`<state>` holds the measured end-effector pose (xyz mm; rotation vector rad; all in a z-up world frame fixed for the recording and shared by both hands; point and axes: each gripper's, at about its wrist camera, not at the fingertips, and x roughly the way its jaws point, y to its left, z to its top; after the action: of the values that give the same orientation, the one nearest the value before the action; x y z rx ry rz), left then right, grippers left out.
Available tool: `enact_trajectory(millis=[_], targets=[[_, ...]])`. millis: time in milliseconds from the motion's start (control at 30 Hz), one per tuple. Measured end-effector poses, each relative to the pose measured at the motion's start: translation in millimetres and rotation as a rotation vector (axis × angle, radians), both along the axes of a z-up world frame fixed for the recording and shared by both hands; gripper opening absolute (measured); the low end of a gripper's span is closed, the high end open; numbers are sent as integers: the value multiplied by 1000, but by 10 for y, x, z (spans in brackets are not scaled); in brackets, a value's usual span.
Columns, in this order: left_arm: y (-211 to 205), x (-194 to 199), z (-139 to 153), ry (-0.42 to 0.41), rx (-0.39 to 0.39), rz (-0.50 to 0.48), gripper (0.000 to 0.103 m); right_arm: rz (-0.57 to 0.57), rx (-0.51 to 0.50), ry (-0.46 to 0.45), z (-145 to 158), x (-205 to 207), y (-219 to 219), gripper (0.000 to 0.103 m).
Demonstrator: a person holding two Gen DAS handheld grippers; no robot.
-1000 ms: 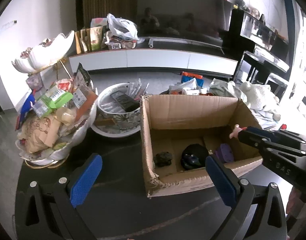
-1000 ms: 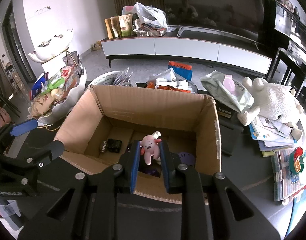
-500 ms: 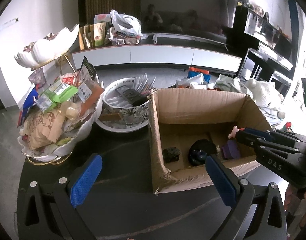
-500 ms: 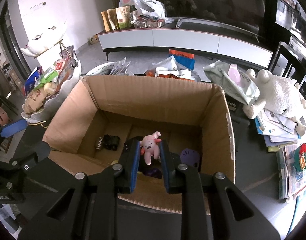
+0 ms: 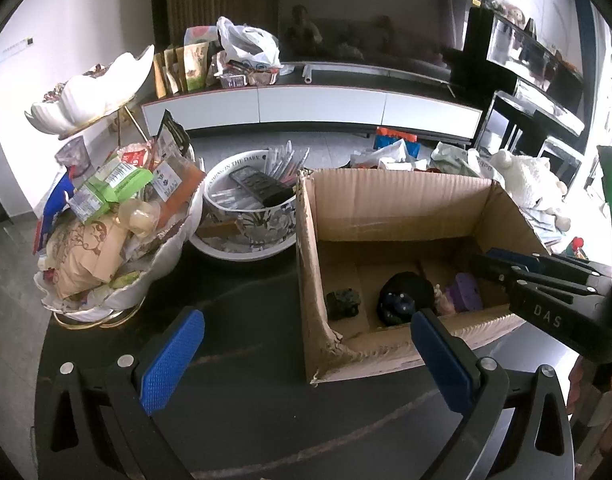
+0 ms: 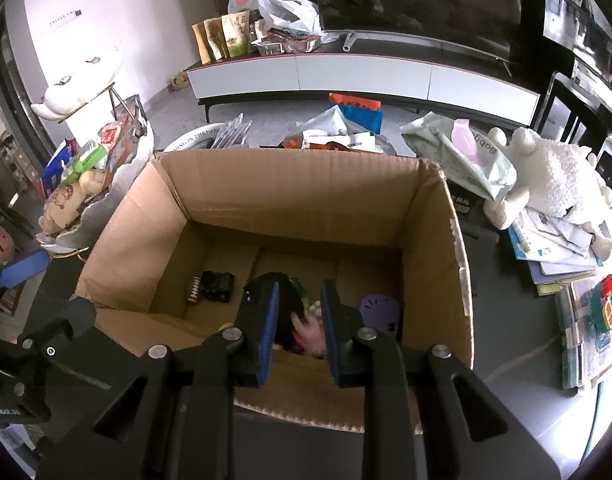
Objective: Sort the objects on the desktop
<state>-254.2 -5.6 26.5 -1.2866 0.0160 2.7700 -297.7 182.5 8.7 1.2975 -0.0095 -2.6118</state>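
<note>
An open cardboard box [image 6: 298, 196] stands on the dark table; it also shows in the left wrist view [image 5: 385, 204]. On its floor lie a small pink toy [image 6: 311, 334], a black round item [image 5: 403, 298], a dark green lump [image 5: 343, 303] and a purple piece [image 6: 379, 308]. My right gripper [image 6: 300, 332] hangs over the box's near side, jaws parted, with the blurred pink toy below and between them, free of the pads. My left gripper [image 5: 306, 354] is open and empty over the table, left of the box front.
A white shell bowl [image 5: 118, 248] piled with snacks and a patterned bowl [image 5: 246, 216] holding a remote stand left of the box. A white plush toy [image 6: 557, 184], papers [image 6: 553, 252] and a plastic case [image 6: 589, 336] lie to the right. A TV bench is behind.
My right gripper opened and let go of the pink toy, which dropped into the box. Both grippers moved a little closer to the box.
</note>
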Motion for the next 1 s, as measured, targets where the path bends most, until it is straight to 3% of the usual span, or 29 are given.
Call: enact_trajectory(millis=[67,133,167,300,400,1000], targets=[[-3,5,2,2,5,1,102,5,-11,1,10,5,-3,37],[-4,9,5,2,6,2,102,6,-16,14,29,20,-5,61],[-5,9,5,2,4,3,102,7,-15,19,39,28,-8,64],[-11,15,3,-2,4,3,102,2,1,71,95,87,-18,97],[-25,26,13,1,8,10,102,0,27,110,137,133,-25,102],[66,128,15,3,-12,6,102,-6,24,113,175,289,35,102]])
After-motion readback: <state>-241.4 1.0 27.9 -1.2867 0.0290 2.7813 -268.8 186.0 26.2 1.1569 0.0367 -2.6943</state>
